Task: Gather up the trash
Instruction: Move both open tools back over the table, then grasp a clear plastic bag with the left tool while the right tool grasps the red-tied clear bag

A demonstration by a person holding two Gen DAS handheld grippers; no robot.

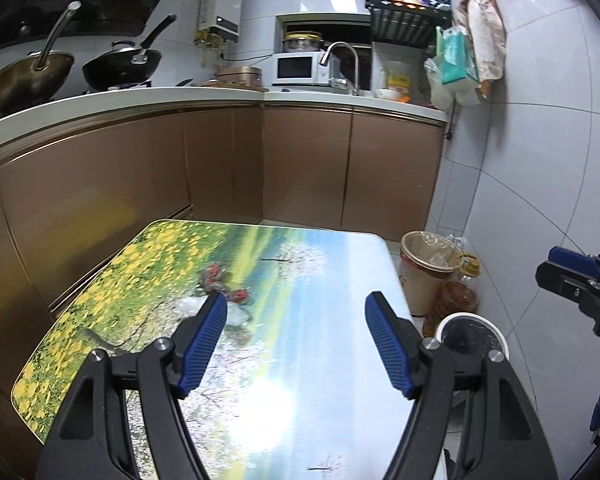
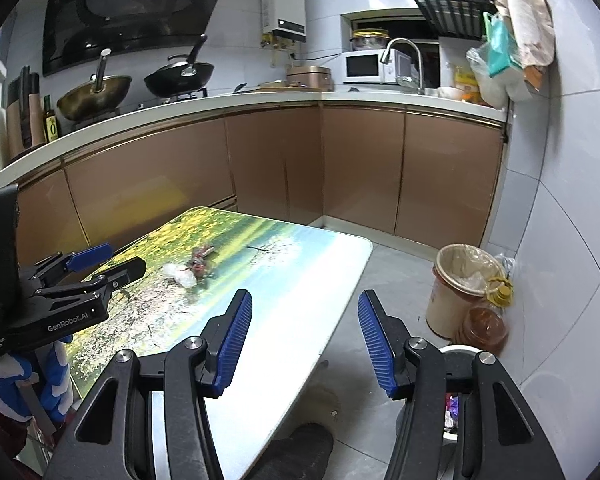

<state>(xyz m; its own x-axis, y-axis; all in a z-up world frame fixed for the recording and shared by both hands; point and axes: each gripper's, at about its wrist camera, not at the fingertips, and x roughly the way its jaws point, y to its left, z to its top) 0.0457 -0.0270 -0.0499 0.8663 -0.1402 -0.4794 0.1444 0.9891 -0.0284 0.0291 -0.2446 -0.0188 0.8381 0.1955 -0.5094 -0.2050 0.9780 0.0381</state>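
Left wrist view: wrappers lie on the worktop just beyond the left tool's left finger; both tools gape empty.

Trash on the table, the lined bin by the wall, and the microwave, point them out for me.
Trash (image 2: 192, 268): right wrist view, on the crumpled wrappers' middle.
Lined bin (image 2: 448, 312): right wrist view, on its beige outer wall.
Microwave (image 1: 296, 68): left wrist view, on its door.
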